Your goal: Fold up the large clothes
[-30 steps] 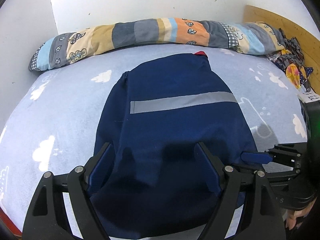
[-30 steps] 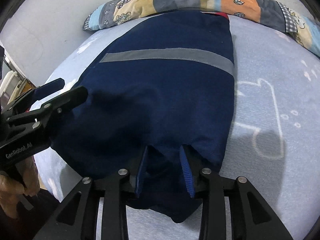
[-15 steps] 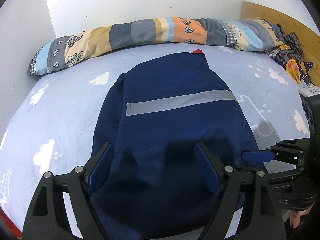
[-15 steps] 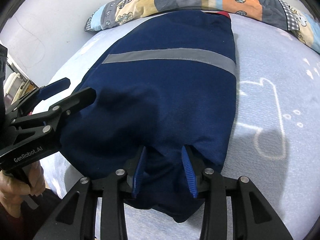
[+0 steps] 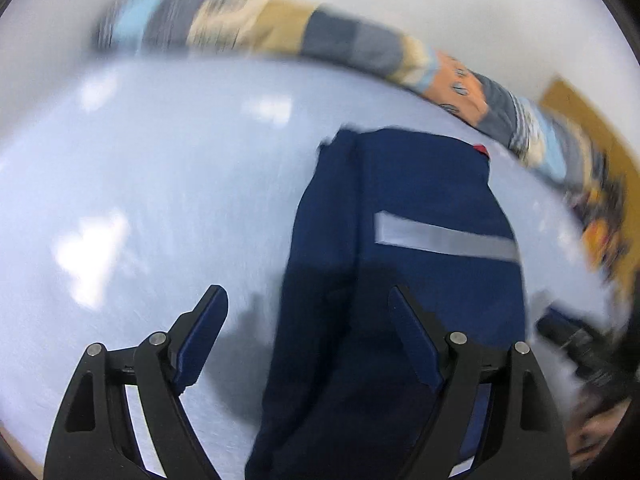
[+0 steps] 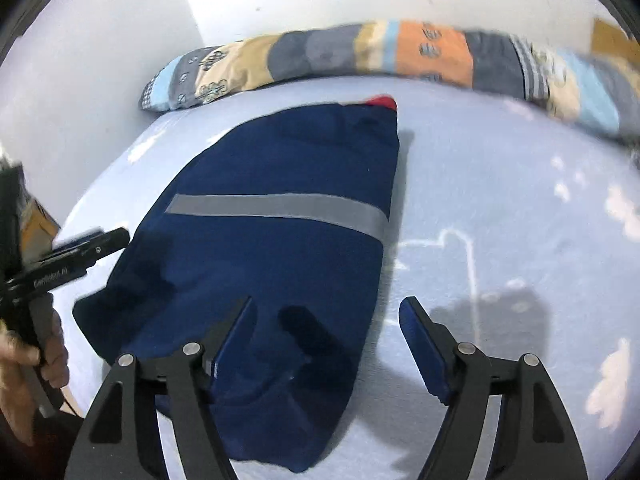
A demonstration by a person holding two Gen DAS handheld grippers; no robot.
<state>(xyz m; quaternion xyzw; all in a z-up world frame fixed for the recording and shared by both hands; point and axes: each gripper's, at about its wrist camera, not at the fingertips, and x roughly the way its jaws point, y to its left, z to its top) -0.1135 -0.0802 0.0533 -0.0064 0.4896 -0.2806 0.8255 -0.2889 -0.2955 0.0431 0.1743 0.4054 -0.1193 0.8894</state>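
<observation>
Navy garment (image 6: 276, 240), folded into a long narrow panel with a grey reflective stripe (image 6: 280, 206) across it, lies flat on the pale blue cloud-print bedsheet (image 6: 520, 220), its red-tipped collar end toward the patchwork bolster (image 6: 432, 54) along the wall. You hold your right gripper (image 6: 326, 340) over the near hem; its jaws have just been opening and now stand wide, pads clear of the cloth, which suggests you have let that edge go after laying it down. Your left gripper (image 5: 308, 334) hangs spread wide and empty over the panel's left edge, one finger above bare sheet, probably lining up the next fold. White lettering on its side, seen from the right camera, is too blurred to read.
</observation>
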